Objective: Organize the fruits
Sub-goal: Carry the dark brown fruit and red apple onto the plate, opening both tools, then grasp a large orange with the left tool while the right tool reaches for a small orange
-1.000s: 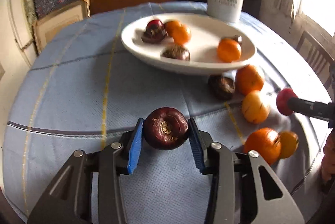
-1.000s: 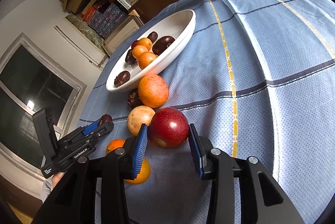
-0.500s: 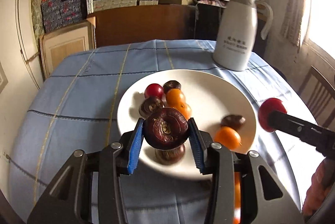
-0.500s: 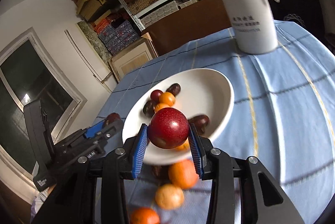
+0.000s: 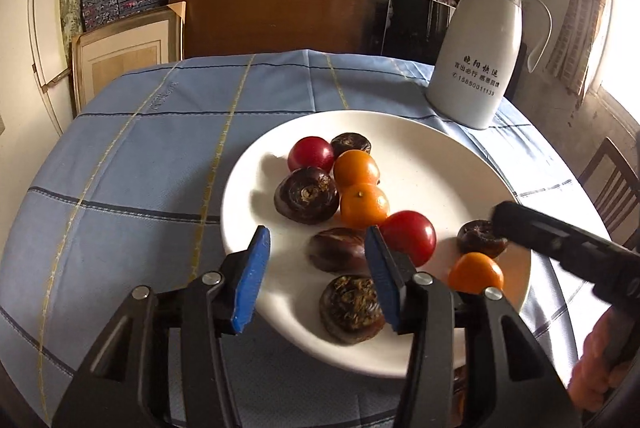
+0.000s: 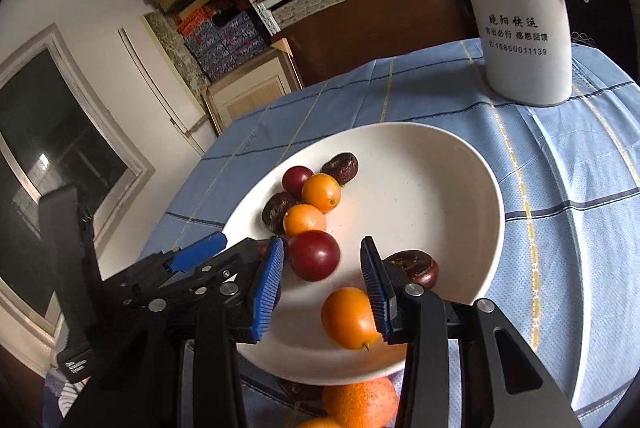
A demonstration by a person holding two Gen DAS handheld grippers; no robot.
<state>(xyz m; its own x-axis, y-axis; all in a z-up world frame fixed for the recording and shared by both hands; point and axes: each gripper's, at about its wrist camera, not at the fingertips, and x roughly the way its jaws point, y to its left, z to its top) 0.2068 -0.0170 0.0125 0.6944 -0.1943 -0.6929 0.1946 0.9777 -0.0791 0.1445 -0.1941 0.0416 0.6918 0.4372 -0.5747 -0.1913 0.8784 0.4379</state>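
A white plate (image 5: pixel 448 164) (image 6: pixel 432 172) on the blue tablecloth holds several fruits: oranges, red plums and dark brown fruits. My left gripper (image 5: pixel 316 276) is open and empty above the plate's near edge; a dark brown fruit (image 5: pixel 352 304) lies just below its right finger. My right gripper (image 6: pixel 322 280) is open and empty over the plate; a red plum (image 6: pixel 314 255) lies between its fingers on the plate, and an orange (image 6: pixel 348 318) lies by the right finger. The right gripper also shows in the left wrist view (image 5: pixel 560 248).
A white thermos jug (image 5: pixel 480 52) (image 6: pixel 520 12) stands behind the plate at the right. A large orange (image 6: pixel 360 404) lies on the cloth in front of the plate. Shelves of boxes line the back wall. A wooden chair (image 5: pixel 612 184) stands at the right.
Both grippers moved over the plate and opened. The left let go of the dark brown fruit and the right let go of the red plum; both now lie on the plate.
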